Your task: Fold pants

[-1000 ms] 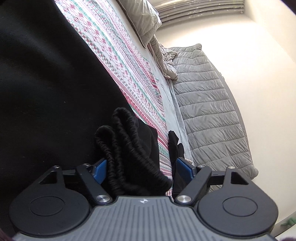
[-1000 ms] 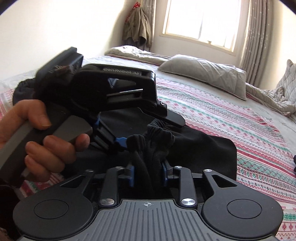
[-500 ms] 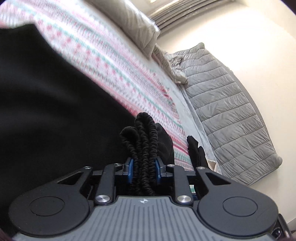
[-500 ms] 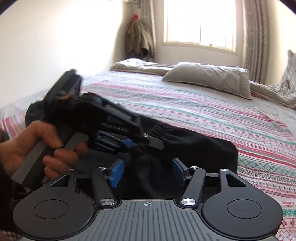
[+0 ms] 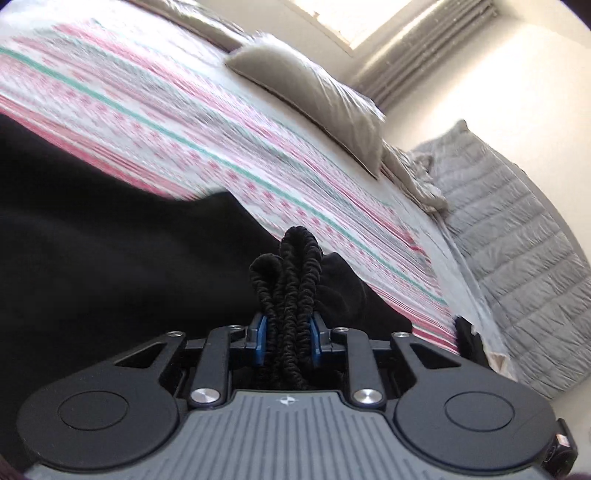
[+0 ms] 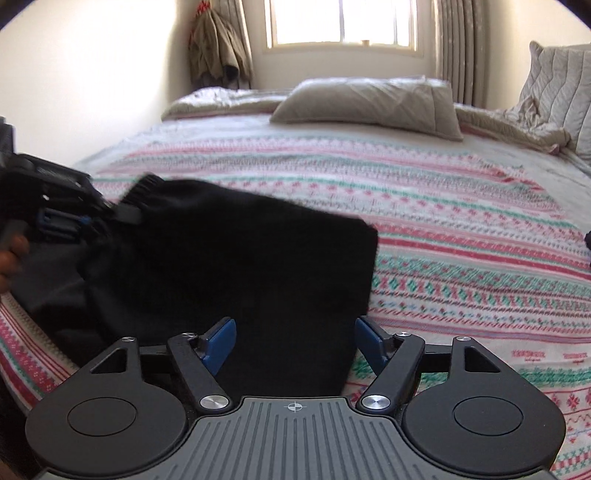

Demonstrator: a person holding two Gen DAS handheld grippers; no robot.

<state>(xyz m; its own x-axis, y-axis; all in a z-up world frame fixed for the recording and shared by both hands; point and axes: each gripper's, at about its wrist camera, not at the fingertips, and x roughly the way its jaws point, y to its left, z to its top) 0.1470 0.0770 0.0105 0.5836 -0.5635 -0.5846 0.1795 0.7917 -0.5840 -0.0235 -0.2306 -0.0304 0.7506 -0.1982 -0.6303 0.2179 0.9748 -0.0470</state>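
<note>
The black pants [image 6: 240,266] lie spread on the patterned bedspread [image 6: 461,229]. In the left wrist view my left gripper [image 5: 286,341] is shut on the bunched elastic waistband [image 5: 295,266], and the dark cloth of the pants [image 5: 92,240] fills the left. In the right wrist view my right gripper [image 6: 295,341] is open and empty, jaws wide on either side of the near edge of the pants. The left gripper [image 6: 66,218] shows there at the far left, gripping the waistband corner.
A beige pillow [image 6: 369,99] lies at the head of the bed under a window [image 6: 343,22]. A grey quilted cover [image 5: 517,258] hangs along the bed's right side. Clothes [image 6: 218,48] hang in the back corner. A small dark item [image 5: 467,341] lies near the bed edge.
My left gripper shut on the waistband and pulled it left. My right gripper opened, released the cloth and drew back. The pants now lie flatter.
</note>
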